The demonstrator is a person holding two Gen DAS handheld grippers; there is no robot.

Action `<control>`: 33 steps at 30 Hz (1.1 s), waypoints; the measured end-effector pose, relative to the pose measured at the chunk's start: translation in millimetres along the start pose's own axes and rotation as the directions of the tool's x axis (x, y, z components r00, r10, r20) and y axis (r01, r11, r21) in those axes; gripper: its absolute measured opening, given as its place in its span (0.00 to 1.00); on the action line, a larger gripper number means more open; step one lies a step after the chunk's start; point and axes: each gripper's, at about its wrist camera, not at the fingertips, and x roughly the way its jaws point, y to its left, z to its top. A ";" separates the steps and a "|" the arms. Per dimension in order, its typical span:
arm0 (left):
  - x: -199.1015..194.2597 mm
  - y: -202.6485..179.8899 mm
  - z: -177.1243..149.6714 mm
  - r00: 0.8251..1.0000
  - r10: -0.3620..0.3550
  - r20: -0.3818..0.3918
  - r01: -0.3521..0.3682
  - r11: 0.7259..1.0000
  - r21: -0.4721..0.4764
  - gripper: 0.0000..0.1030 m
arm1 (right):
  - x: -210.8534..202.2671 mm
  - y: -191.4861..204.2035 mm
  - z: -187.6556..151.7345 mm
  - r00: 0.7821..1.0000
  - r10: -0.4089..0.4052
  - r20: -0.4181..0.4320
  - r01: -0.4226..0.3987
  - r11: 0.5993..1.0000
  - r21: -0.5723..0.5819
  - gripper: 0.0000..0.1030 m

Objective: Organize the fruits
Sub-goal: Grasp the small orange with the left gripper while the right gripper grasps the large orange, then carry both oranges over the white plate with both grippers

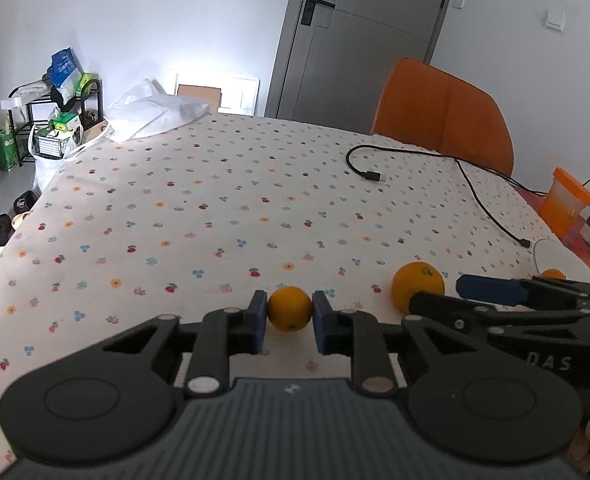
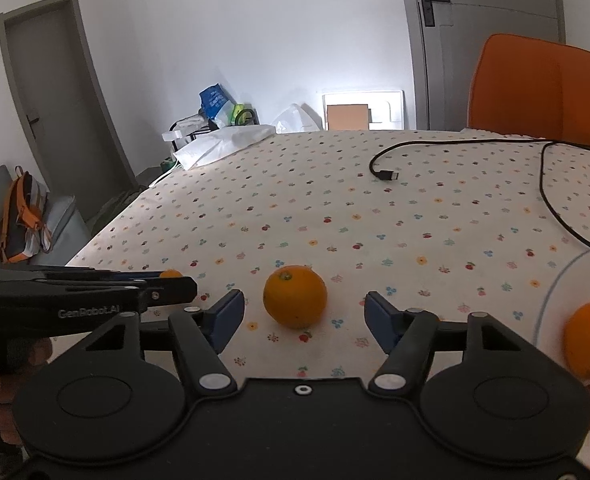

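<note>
1. Two oranges on near table point(image 1: 175, 200) edge.
2. Left gripper point(image 1: 289, 312) clamps small orange point(image 1: 289, 309).
3. Right gripper point(image 2: 301, 318) gapes around big orange point(image 2: 295, 296), pads clear.

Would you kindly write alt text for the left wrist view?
The left gripper is shut on a small orange on a floral tablecloth. The right gripper reaches around a larger orange alongside.
</note>
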 end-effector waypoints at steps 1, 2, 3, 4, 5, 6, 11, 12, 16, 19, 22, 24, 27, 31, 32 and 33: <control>-1.2 0.8 0.2 1.000 0.000 0.002 0.000 1.000 0.000 0.21 | 1.7 1.4 0.3 1.000 -0.001 -0.003 0.001 1.000 -0.004 0.63; -2.6 1.1 0.3 1.000 -0.001 0.003 0.001 1.000 -0.001 0.21 | 3.4 2.7 0.7 1.000 -0.002 -0.005 0.002 1.000 -0.008 0.63; -3.6 2.1 0.5 1.000 -0.003 0.005 0.003 1.000 -0.003 0.22 | 4.2 4.1 0.6 1.000 -0.003 -0.007 0.003 1.000 -0.011 0.63; -4.9 3.1 0.5 1.000 -0.003 0.007 0.003 1.000 -0.006 0.22 | 5.7 5.1 0.8 1.000 -0.004 -0.010 0.004 1.000 -0.013 0.62; -5.4 4.0 0.9 1.000 -0.003 0.008 0.003 1.000 -0.007 0.21 | 7.6 5.8 1.1 1.000 -0.005 -0.014 0.005 1.000 -0.014 0.62; -6.4 4.6 0.8 1.000 -0.003 0.009 0.003 1.000 -0.008 0.21 | 9.3 6.2 1.2 1.000 -0.008 -0.017 0.008 1.000 -0.016 0.62; -13.0 5.6 1.0 1.000 -0.007 0.016 0.007 1.000 -0.007 0.21 | 18.9 9.0 1.8 0.999 -0.010 -0.031 0.010 1.000 -0.019 0.56; -14.7 5.8 1.3 1.000 -0.005 0.019 0.005 1.000 -0.007 0.21 | 20.7 9.3 1.1 0.999 -0.017 -0.042 0.016 1.000 -0.014 0.35; -23.6 5.3 2.9 0.999 0.003 0.033 -0.003 1.000 -0.003 0.21 | 8.4 22.0 2.7 1.000 -0.010 -0.019 0.009 0.999 -0.050 0.34; -32.2 2.9 1.9 0.999 0.000 0.048 0.000 1.000 0.001 0.21 | -0.4 24.7 2.8 1.000 -0.019 -0.001 0.019 0.999 -0.050 0.34; -37.4 -0.3 0.7 0.999 -0.001 0.051 0.001 1.000 0.001 0.21 | -10.4 21.3 -0.7 1.000 -0.029 0.010 0.029 0.999 -0.035 0.34; -40.9 -3.4 0.3 0.998 -0.004 0.055 0.004 1.000 0.005 0.21 | -17.9 20.5 -1.9 0.999 -0.031 0.022 0.031 0.999 -0.027 0.34; -46.7 -11.8 -0.2 0.998 -0.016 0.066 0.015 1.000 0.016 0.21 | -33.6 15.9 -4.6 0.998 -0.038 0.051 0.038 0.999 -0.005 0.34; -54.6 -26.3 -2.2 0.996 -0.038 0.076 0.035 0.999 0.040 0.22 | -55.5 8.9 -10.1 0.995 -0.057 0.085 0.056 0.998 0.017 0.34; -56.8 -31.2 -2.7 0.996 -0.045 0.079 0.042 0.998 0.046 0.22 | -61.7 7.1 -11.7 0.994 -0.061 0.095 0.060 0.998 0.021 0.34; -59.4 -36.4 -3.3 0.995 -0.054 0.084 0.050 0.997 0.055 0.21 | -67.9 5.1 -13.4 0.992 -0.064 0.105 0.062 0.998 0.028 0.34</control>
